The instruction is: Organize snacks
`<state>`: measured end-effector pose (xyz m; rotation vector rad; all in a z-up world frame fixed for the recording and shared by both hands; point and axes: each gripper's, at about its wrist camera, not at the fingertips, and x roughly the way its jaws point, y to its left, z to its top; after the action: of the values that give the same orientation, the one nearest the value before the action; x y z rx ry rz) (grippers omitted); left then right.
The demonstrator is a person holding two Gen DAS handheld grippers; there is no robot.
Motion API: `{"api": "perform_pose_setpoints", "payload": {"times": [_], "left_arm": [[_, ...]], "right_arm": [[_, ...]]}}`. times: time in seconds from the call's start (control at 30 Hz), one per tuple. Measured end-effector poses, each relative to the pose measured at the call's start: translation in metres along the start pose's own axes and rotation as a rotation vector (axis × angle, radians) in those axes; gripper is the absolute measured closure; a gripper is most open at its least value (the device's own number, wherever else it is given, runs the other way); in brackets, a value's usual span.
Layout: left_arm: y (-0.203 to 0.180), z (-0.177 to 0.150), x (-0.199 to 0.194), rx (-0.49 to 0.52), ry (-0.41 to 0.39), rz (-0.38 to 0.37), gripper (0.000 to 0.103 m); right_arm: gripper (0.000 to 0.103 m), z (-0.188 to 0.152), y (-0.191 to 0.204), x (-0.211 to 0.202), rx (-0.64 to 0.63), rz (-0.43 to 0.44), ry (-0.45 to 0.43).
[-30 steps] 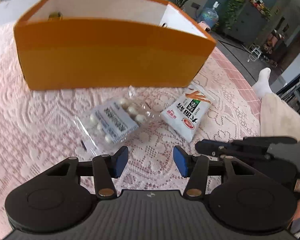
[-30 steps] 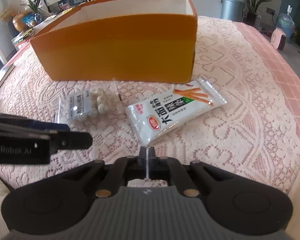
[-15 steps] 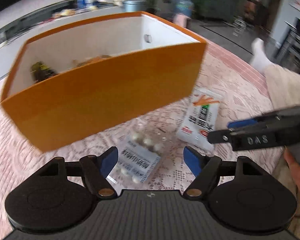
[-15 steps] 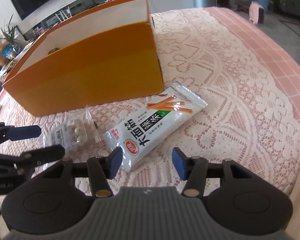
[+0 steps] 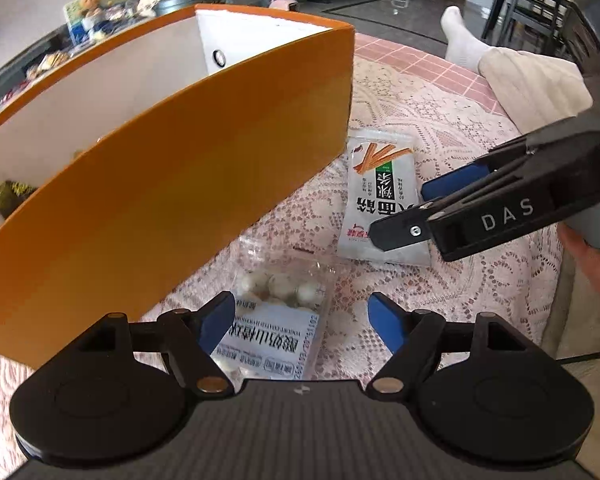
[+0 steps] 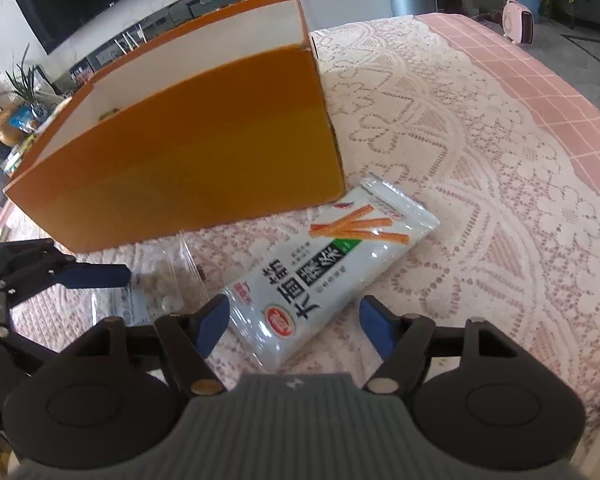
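Pink lace-covered surface (image 6: 500, 184) carries everything. Orange cardboard box with white inside (image 5: 172, 184) stands mid-surface, open top, a dark wrapped item or two already in it. White flat snack packet with orange sticks printed on it (image 6: 332, 280) lies just in front of the box's near right corner, toward the surface's near edge. Clear plastic bag of small white balls (image 5: 284, 312) lies beside it to the left, also just off the box's front wall.

Right gripper (image 6: 294, 330): jaws opening, packet's end between them, pads not on it. Left gripper (image 5: 302, 322): wide open, straddling the ball bag, not gripping.

Step, as I read it: pre-grasp on both snacks. Next: come down, close on each, lift over the front wall, drop into the box. Both wrappers are thin and slippery, so pinch low.
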<state>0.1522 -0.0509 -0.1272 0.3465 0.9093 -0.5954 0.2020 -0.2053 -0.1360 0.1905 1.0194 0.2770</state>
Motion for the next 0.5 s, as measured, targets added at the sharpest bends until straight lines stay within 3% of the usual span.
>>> {"api": "perform_pose_setpoints", "payload": {"times": [0.13, 0.23, 0.3, 0.5], "left_arm": [[0.000, 0.002, 0.003, 0.031, -0.022, -0.013, 0.013], [0.002, 0.003, 0.003, 0.068, -0.005, 0.030, 0.013], [0.006, 0.004, 0.003, 0.052, 0.011, 0.052, 0.013], [0.021, 0.000, 0.014, -0.044, 0.032, 0.005, 0.013]], "right_arm": [[0.024, 0.002, 0.001, 0.004, 0.010, -0.001, -0.008], [0.024, 0.004, 0.002, 0.006, 0.020, -0.028, -0.018], [0.024, 0.005, 0.002, 0.006, 0.030, -0.044, -0.026], [0.011, 0.006, 0.011, 0.013, 0.016, -0.074, -0.026]]}}
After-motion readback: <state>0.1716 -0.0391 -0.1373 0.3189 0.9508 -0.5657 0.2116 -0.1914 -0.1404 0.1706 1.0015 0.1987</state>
